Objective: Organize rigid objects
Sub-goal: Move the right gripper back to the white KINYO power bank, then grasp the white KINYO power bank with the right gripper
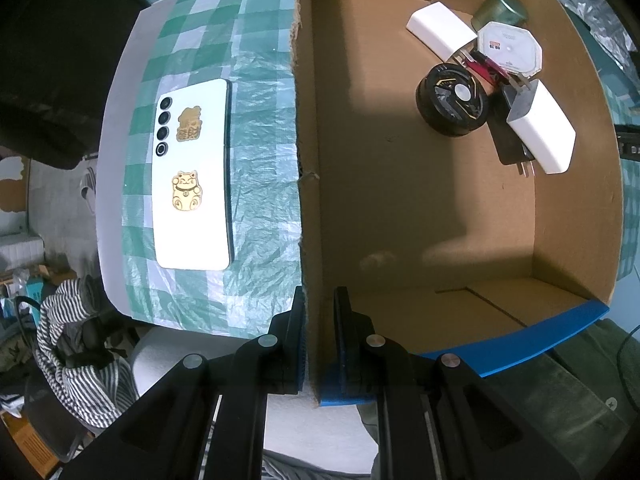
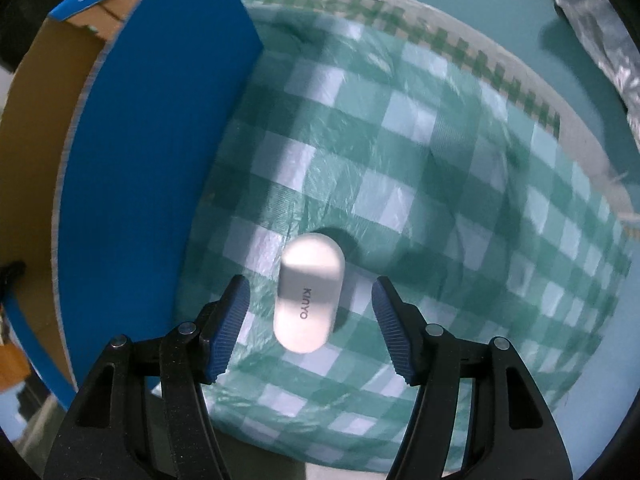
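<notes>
Between the spread jaws of the right gripper (image 2: 310, 330) lay a smooth white rounded adapter (image 2: 309, 293) on the crinkled checked tablecloth (image 2: 460, 184), not yet pinched, probably the next piece to be boxed. Beyond it, the left gripper (image 1: 318, 332) was clamped on the cardboard box wall (image 1: 310, 208), apparently to steady it. Farther off, a glossy white phone (image 1: 192, 176) waited outside.

Both wrist views straight down, close
</notes>
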`<state>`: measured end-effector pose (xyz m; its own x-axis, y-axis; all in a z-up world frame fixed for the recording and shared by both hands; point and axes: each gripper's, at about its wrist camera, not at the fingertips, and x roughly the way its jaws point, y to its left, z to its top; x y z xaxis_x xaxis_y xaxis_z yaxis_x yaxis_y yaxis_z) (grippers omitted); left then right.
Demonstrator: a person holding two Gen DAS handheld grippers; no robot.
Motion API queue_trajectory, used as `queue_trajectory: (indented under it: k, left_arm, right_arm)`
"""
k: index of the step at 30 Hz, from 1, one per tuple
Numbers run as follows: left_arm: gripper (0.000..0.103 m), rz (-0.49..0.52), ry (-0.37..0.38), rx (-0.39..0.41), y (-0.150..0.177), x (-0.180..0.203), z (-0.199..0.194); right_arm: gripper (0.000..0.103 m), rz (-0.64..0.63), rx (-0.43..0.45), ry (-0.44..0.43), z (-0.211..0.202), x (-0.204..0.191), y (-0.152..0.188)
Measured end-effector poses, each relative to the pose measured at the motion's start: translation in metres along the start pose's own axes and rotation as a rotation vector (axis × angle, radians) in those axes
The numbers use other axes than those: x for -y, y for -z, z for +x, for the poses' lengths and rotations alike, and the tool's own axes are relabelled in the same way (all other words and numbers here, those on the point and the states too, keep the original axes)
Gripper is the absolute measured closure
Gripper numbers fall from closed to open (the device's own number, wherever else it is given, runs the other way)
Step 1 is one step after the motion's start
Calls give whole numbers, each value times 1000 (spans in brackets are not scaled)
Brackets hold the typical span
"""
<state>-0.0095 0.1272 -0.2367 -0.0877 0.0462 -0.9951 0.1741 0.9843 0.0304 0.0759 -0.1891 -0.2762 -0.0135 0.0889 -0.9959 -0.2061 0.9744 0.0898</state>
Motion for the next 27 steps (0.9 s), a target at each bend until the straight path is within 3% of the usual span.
queue_trajectory:
  k: [9,18,27]
  left_arm:
    - [91,0,3,-8,-1,-4,2]
    - [91,-1,6,-5,-1,-6,2]
    - [91,1,7,-4,0,-6,2]
  right_arm:
    - [39,50,-15,-1,22,6,4]
    - [65,38,-5,40,27,8,1]
    - [66,13,-24,27,26,7,7]
